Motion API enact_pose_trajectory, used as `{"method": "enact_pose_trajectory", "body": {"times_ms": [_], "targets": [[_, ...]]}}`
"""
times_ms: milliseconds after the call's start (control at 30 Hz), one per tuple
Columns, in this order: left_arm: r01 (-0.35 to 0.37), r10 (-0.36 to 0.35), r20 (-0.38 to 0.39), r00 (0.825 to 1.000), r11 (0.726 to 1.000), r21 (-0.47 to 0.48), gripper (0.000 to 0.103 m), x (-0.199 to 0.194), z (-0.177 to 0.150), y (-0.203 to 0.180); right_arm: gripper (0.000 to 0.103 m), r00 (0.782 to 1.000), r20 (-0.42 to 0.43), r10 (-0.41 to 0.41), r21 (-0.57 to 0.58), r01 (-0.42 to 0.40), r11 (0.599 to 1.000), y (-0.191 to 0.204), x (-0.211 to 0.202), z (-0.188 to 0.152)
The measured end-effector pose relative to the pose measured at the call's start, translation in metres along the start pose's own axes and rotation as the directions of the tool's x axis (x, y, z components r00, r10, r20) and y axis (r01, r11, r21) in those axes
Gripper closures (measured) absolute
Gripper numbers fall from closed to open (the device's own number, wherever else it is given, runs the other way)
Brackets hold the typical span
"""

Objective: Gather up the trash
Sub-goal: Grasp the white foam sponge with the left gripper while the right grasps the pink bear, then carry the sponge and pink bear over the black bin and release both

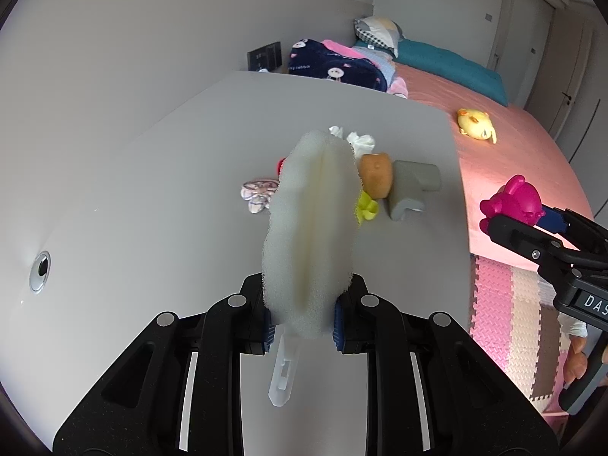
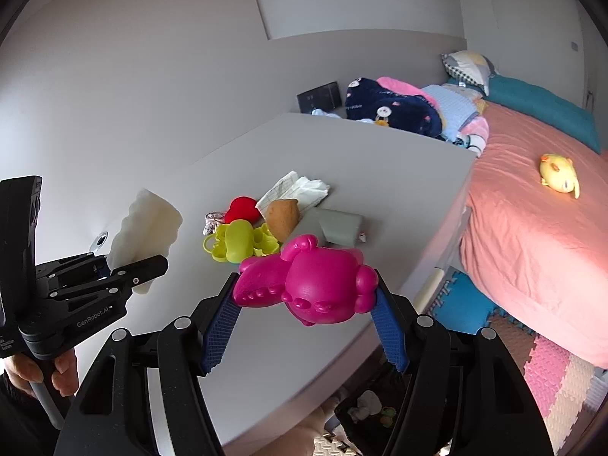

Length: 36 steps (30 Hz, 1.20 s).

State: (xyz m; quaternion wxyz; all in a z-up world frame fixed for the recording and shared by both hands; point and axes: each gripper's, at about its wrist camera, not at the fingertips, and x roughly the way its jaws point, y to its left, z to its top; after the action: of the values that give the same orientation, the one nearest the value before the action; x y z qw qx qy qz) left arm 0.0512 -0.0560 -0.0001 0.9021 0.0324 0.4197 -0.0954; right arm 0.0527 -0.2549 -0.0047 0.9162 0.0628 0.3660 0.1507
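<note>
- The left gripper (image 1: 304,326) is squeezed tight on a white foam sponge (image 1: 311,228), holding it up off a pale grey table (image 1: 133,190). The sponge is pinched near its lower end and folds in along the middle; a white plastic handle (image 1: 282,376) hangs below the blue pads.
- From the right wrist view, the same sponge (image 2: 146,228) sticks up from that gripper (image 2: 129,266) at the left edge, with a person's hand (image 2: 62,374) on the grip underneath.
- The right gripper (image 2: 307,304) holds a bright pink plastic animal toy (image 2: 307,281) between its blue ribbed pads (image 2: 220,326), jaws fairly wide around the toy's body. The toy is in the air above the table's near edge.
- On the table behind sits a close cluster: a yellow-green plastic toy (image 2: 239,241), a red heart (image 2: 240,209), a brown sponge-like lump (image 2: 282,218), crumpled white tissue (image 2: 300,190), a grey foam corner piece (image 2: 338,226) and a small patterned fabric piece (image 1: 257,193).
- Right of the table is a bed with a pink cover (image 2: 532,247), and a yellow plush chick (image 2: 558,176) lies on it.
- Under the table's near edge is a dark bin (image 2: 374,406) with scraps inside.
</note>
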Motion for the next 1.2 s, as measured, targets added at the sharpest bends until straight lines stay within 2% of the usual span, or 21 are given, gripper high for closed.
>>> {"method": "enact_pose_trajectory", "body": {"times_ms": [667, 1200], "targets": [[0.095, -0.098, 0.030, 0.995, 0.990, 0.106, 0.081, -0.013, -0.004, -0.078, 0.037, 0.995, 0.057, -0.086, 0.059, 0.083, 0.995, -0.042, -0.067, -0.032], [0.197, -0.203, 0.003, 0.979, 0.955, 0.221, 0.081, -0.004, 0.000, -0.154, 0.037, 0.978, 0.081, -0.193, 0.149, 0.180, 0.972, -0.098, -0.114, -0.054]]}}
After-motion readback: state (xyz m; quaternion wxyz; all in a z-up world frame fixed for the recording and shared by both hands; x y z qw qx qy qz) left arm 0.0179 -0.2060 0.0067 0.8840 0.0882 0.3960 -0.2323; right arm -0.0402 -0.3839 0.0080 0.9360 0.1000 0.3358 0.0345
